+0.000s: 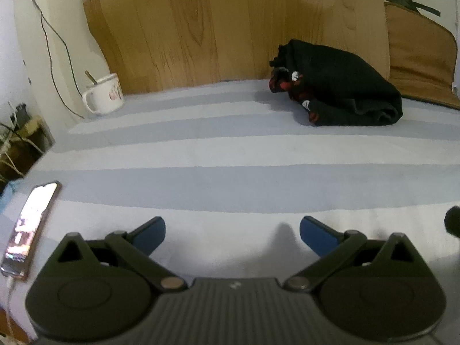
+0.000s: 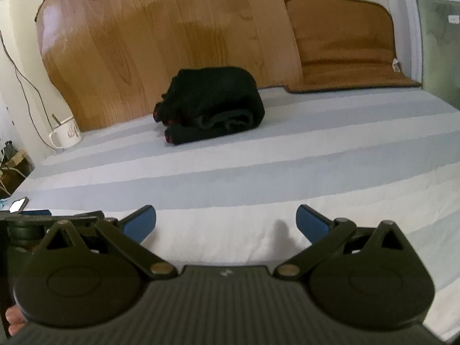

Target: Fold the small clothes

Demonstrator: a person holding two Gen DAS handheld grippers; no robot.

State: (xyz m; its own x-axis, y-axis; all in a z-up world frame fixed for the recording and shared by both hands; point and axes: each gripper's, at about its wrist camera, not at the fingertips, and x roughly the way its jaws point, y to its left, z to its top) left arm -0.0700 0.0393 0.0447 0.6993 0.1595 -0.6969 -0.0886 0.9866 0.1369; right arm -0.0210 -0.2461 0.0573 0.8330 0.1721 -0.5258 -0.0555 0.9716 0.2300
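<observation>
Grippers wait wide apart at the bottom of both frames: the left gripper (image 1: 232, 235) and the right gripper (image 2: 226, 224) each spread their blue fingertips (image 1: 152, 234) fully, holding nothing and poised just over the striped bedsheet (image 1: 230, 155). Well beyond them, in the upper right of the left wrist view and upper centre of the right wrist view, the black garment (image 1: 339, 86) sits bundled against the wooden headboard (image 1: 201, 28). It looks soft, light and limp, likely best pinched at a loose outer edge or corner rather than the thick rolled middle.
</observation>
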